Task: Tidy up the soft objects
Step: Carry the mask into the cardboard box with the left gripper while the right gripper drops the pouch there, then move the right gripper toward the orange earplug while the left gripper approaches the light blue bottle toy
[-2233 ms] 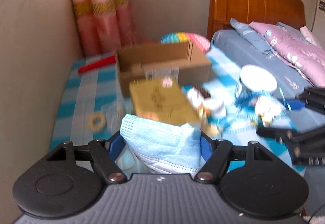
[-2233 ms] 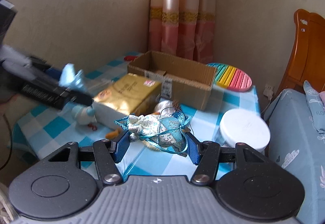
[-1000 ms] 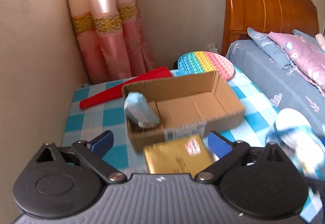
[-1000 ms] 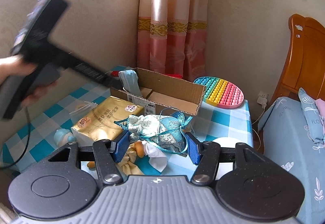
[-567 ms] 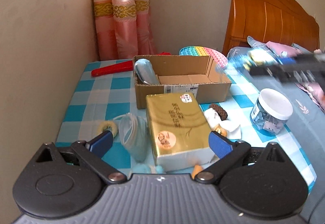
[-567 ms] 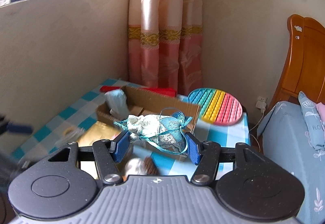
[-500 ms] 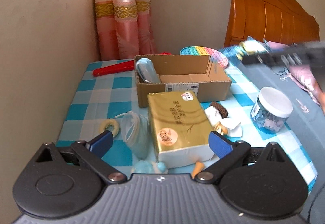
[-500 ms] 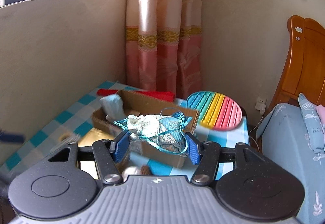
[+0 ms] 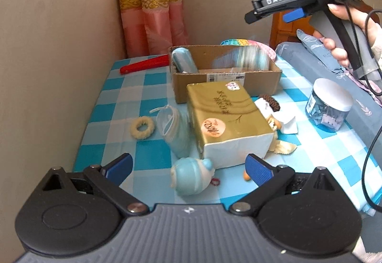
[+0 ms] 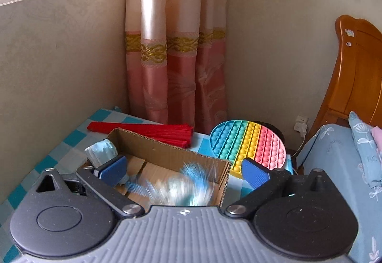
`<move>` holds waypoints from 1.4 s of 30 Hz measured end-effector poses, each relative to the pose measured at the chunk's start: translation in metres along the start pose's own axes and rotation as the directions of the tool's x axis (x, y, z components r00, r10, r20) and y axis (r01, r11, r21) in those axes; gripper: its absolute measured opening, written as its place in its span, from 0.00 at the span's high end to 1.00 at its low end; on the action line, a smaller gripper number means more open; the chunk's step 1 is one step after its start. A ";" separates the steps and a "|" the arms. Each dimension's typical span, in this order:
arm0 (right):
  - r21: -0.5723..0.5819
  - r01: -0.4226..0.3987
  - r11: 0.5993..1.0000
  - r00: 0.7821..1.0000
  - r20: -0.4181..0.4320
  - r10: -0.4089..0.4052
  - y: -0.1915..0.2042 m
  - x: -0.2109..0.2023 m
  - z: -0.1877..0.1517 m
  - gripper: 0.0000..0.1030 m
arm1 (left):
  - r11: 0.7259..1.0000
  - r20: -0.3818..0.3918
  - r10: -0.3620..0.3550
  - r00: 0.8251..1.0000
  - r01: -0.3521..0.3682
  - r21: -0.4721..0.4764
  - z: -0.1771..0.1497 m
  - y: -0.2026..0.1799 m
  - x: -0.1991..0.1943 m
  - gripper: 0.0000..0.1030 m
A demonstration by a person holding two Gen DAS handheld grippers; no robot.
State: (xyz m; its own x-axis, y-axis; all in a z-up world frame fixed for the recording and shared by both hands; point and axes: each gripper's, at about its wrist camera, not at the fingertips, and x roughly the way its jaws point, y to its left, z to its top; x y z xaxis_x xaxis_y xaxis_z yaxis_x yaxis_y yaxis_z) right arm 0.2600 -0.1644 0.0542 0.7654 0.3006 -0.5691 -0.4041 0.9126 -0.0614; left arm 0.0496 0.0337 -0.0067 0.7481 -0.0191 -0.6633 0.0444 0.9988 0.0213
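Above a cardboard box (image 10: 167, 158) on a blue checked tablecloth (image 9: 124, 105), the right gripper (image 10: 182, 171) hangs with fingers spread wide and empty, a blurred blue-and-white cloth bundle (image 10: 183, 186), perhaps a drawstring pouch, inside the box beneath it, while the left gripper (image 9: 188, 167), also wide open and empty, hovers over a pale blue plush toy (image 9: 191, 179) beside a gold tissue pack (image 9: 226, 117).

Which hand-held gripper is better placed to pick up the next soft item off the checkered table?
Left. The left hand-held gripper is open and empty, low over the table, with the round pale-blue plush toy right between its fingers. The right hand-held gripper, also open, hangs above the brown cardboard box, away from the loose items.
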 end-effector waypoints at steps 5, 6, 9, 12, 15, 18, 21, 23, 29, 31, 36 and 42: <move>0.024 0.004 1.000 1.000 -0.027 -0.004 0.001 -0.014 -0.017 0.00 | 1.000 -0.011 0.000 1.000 0.000 0.002 -0.004 0.002 0.001 0.03; 0.027 -0.003 1.000 1.000 -0.030 0.004 0.002 -0.019 -0.021 0.00 | 1.000 -0.012 0.001 1.000 -0.001 0.004 -0.005 0.001 0.001 0.03; 0.022 -0.029 0.999 0.999 -0.030 0.030 0.007 -0.037 -0.034 0.00 | 1.000 -0.015 -0.008 1.000 0.008 0.007 -0.008 0.000 0.000 0.03; 0.000 -0.056 0.998 0.998 -0.024 0.056 0.014 -0.056 -0.050 0.00 | 1.000 -0.020 -0.008 1.000 0.008 0.005 -0.012 0.001 0.000 0.03; -0.012 -0.092 0.996 0.995 -0.034 0.091 0.021 -0.071 -0.068 0.00 | 1.000 -0.031 -0.004 1.000 0.005 0.012 -0.016 0.001 0.000 0.03; -0.018 -0.109 0.994 0.993 -0.056 0.108 0.027 -0.082 -0.090 0.00 | 1.000 -0.036 0.004 0.999 -0.003 0.024 -0.019 0.002 -0.001 0.03; -0.026 -0.117 0.993 0.990 -0.080 0.115 0.035 -0.087 -0.113 0.00 | 0.999 -0.044 0.019 0.999 -0.017 0.029 -0.021 0.004 0.000 0.03; -0.044 -0.120 0.992 0.989 -0.092 0.115 0.044 -0.088 -0.128 0.00 | 0.999 -0.051 0.025 0.998 -0.024 0.025 -0.022 0.006 0.001 0.03; -0.098 -0.162 0.982 0.981 -0.122 0.150 0.071 -0.085 -0.155 0.00 | 0.999 -0.066 0.035 0.997 -0.034 0.018 -0.029 0.008 -0.001 0.03; -0.101 -0.182 0.978 0.977 -0.135 0.168 0.079 -0.082 -0.162 0.00 | 0.999 -0.065 0.038 0.997 -0.037 0.018 -0.030 0.009 -0.002 0.03; -0.122 -0.249 0.961 0.961 -0.158 0.229 0.095 -0.077 -0.174 0.06 | 0.999 -0.069 0.047 0.997 -0.046 0.004 -0.031 0.013 -0.003 0.03; -0.146 -0.310 0.939 0.941 -0.188 0.282 0.111 -0.068 -0.179 0.17 | 0.998 -0.079 0.061 0.995 -0.062 -0.011 -0.035 0.019 -0.002 0.03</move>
State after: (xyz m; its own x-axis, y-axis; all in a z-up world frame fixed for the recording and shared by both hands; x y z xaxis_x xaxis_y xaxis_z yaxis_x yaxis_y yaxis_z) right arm 0.0732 -0.1327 -0.0611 0.5120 0.4877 -0.7071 -0.6905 0.7233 -0.0011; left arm 0.0257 0.0548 -0.0309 0.6946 0.0456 -0.7179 -0.0093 0.9985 0.0543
